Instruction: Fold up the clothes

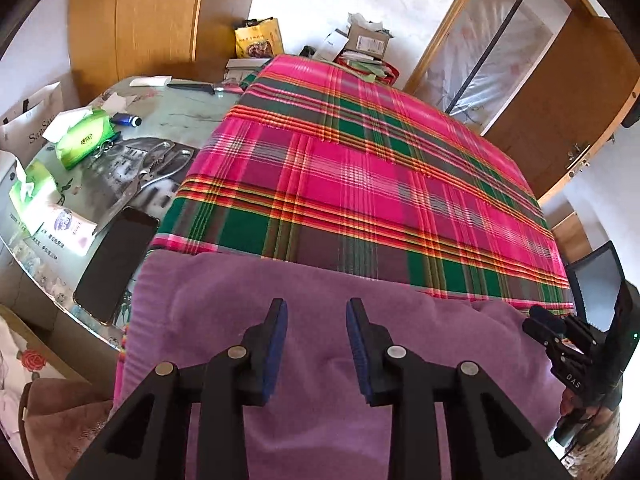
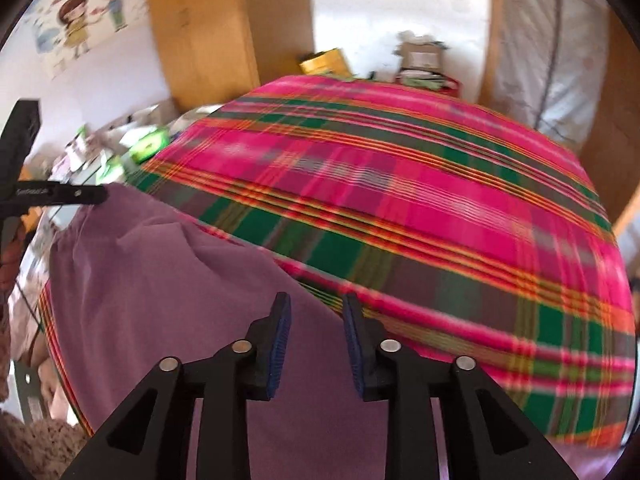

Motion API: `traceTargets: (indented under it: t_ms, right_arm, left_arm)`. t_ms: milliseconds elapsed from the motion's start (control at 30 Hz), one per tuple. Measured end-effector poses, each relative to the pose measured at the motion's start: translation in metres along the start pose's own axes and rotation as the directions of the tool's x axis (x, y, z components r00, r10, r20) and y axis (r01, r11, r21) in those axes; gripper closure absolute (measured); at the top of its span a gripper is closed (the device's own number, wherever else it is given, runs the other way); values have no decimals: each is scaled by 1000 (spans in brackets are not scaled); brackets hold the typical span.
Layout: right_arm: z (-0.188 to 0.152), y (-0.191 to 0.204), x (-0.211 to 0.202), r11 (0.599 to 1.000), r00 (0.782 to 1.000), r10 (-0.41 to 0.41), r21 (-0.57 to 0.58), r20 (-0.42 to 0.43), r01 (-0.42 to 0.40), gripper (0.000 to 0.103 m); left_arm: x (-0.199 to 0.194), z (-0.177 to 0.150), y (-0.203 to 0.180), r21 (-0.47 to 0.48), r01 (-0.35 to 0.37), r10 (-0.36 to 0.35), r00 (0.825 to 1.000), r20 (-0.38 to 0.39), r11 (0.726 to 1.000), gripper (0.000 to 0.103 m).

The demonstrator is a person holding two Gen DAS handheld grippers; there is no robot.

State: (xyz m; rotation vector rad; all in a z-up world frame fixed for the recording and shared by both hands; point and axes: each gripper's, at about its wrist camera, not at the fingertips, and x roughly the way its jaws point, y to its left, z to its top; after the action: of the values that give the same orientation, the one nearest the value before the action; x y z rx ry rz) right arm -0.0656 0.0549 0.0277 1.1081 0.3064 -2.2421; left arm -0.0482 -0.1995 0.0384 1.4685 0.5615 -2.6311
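A purple garment (image 1: pixel 320 320) lies on the near edge of a pink and green plaid cloth (image 1: pixel 360 168) that covers the table. My left gripper (image 1: pixel 316 308) is open and empty, hovering over the garment's middle. My right gripper (image 2: pixel 316 304) is open and empty, over the garment's right edge (image 2: pixel 180 300) where it meets the plaid cloth (image 2: pixel 400 200). The right gripper also shows in the left wrist view (image 1: pixel 560 340) at the garment's far right. The left gripper shows in the right wrist view (image 2: pixel 80 194) at the garment's upper left corner.
Left of the plaid cloth the glass table (image 1: pixel 176 112) holds a black phone (image 1: pixel 116 264), metal shears (image 1: pixel 156 168), green tissue packs (image 1: pixel 84 136), a lighter (image 1: pixel 126 120) and a knife (image 1: pixel 192 87). Boxes and bags (image 1: pixel 360 44) stand at the far end.
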Motion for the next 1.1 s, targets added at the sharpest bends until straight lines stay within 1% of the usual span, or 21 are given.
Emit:
traceTargets:
  t_ms: [33,167,233,300,367,500,567,633,667,767,833,967,1033,1100]
  right_arm:
    - [4,3,5,1000,1000,7,-10,-9,-7,62]
    - [19,-2,20,997,997,72,-16,-41,-73,62]
    - [22,-5,27,993,991,116,-13,-71,-117,62]
    - [25,-7,33,986,981,162,-8,-104,-164,62]
    - [26,-9,40,977,967,213,-5,-140,-215,62]
    - [24,-7,43,954,939,295,2,-177,-300,64]
    - [22,-4,40,945,930,321,-8,-178,-328,71]
    - [20,-3,36,936,921,345,-11,-178,-353,91]
    - [19,-2,33,933,920,353,-15,-173,-361,94]
    - [15,1,25,923,913,376,-24,-161,-384,96]
    - [13,2,19,913,904,400,-14,-149,-407,96]
    - [5,8,7,878,872,476,13,-112,-478,97]
    - [-1,10,1,864,859,501,9,-106,-503,97]
    - [-8,16,-3,843,838,535,6,-111,-538,97]
  left_arm:
    - [3,1,1,-1,-1,1,1000,-6,1000,72]
    - [13,2,5,-14,-5,5,1000,-23,1000,72]
    - [17,3,7,-17,-7,7,999,-33,1000,72]
    - [19,2,8,-20,-3,2,999,-37,1000,72]
    - [23,2,10,-26,-7,6,999,-49,1000,72]
    - [30,1,15,-46,-7,3,998,-70,999,72]
    - [32,1,16,-50,-6,2,997,-74,999,72]
    - [33,1,17,-56,-5,1,997,-76,998,72]
    - [34,2,17,-58,-5,0,997,-77,998,72]
    - [35,2,17,-61,-5,0,997,-75,998,72]
    - [35,2,17,-62,-5,0,997,-74,998,72]
    - [35,2,17,-60,-7,2,998,-70,998,72]
    - [35,2,17,-59,-8,4,998,-69,998,72]
    - [35,2,17,-58,-9,5,998,-67,998,72]
